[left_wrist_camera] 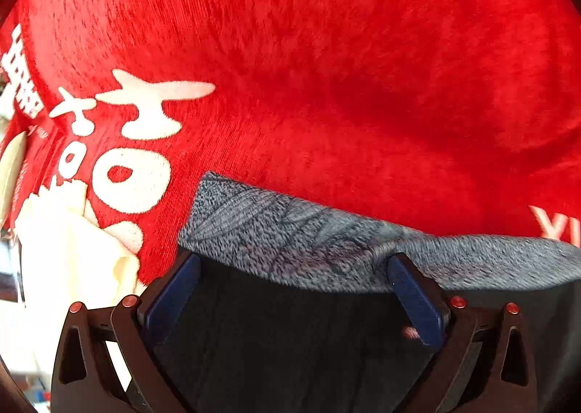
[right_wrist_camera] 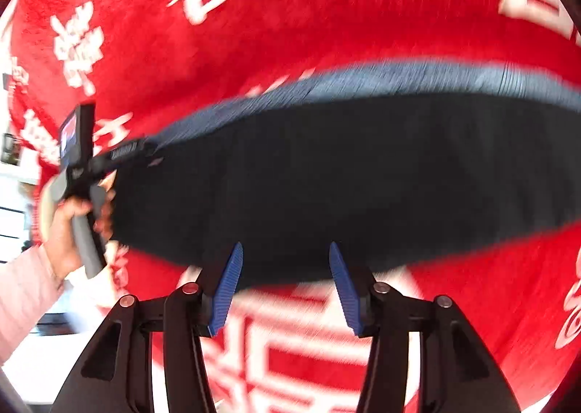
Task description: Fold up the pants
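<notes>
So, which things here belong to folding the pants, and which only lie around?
Part of the job:
- pants, black with a gray waistband
- left gripper
- right gripper, open
- red blanket under the pants

Just lying about:
- cream cloth beside the pants

Black pants (right_wrist_camera: 326, 177) with grey marled waistband (left_wrist_camera: 290, 228) on red cloth (left_wrist_camera: 326, 68) with white lettering.

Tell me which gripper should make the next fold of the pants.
Probably left. The left gripper already sits astride the pants' grey waistband. The right gripper is open, with nothing between its jaws, at the pants' near edge.
</notes>
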Motion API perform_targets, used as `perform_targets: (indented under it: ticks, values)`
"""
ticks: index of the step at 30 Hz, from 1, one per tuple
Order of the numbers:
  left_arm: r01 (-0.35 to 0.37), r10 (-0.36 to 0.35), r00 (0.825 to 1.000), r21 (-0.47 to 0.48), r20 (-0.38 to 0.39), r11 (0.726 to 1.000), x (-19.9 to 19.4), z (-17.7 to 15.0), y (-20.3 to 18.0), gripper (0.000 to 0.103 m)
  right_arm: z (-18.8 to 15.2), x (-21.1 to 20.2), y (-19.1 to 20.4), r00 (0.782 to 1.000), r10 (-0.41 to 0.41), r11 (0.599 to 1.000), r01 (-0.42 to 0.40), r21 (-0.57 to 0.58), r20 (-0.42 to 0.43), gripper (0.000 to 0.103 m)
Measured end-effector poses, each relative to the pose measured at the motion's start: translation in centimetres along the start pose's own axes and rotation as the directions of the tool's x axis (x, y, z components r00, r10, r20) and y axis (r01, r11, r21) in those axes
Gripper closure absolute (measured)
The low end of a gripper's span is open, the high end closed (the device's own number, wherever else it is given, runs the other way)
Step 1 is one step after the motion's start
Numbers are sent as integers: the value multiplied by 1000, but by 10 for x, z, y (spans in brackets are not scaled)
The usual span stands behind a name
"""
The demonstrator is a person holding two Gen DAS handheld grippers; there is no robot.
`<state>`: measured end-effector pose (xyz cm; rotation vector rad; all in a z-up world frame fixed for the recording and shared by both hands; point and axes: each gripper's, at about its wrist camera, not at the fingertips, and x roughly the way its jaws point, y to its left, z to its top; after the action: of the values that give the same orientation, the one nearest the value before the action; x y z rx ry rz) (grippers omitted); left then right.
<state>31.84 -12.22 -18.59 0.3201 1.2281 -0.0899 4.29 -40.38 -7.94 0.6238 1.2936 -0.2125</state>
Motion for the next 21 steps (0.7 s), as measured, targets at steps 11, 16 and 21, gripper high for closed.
perform_targets:
  ticks: [11, 16, 21]
  values:
    - [72, -67, 997, 112, -47, 991, -81, -35, -50, 0, -4, 3, -35, 998, 2, 994, 4, 106, -56, 37]
    - [141, -126, 987, 167, -97, 976, -111, -60, -101, 0, -22, -20, -63, 996, 14, 990, -2, 144, -83, 29]
    - [210, -183, 973, 203, -142, 957, -130, -80, -148, 0, -36, -38, -88, 998, 6, 981, 7, 196, -69, 29]
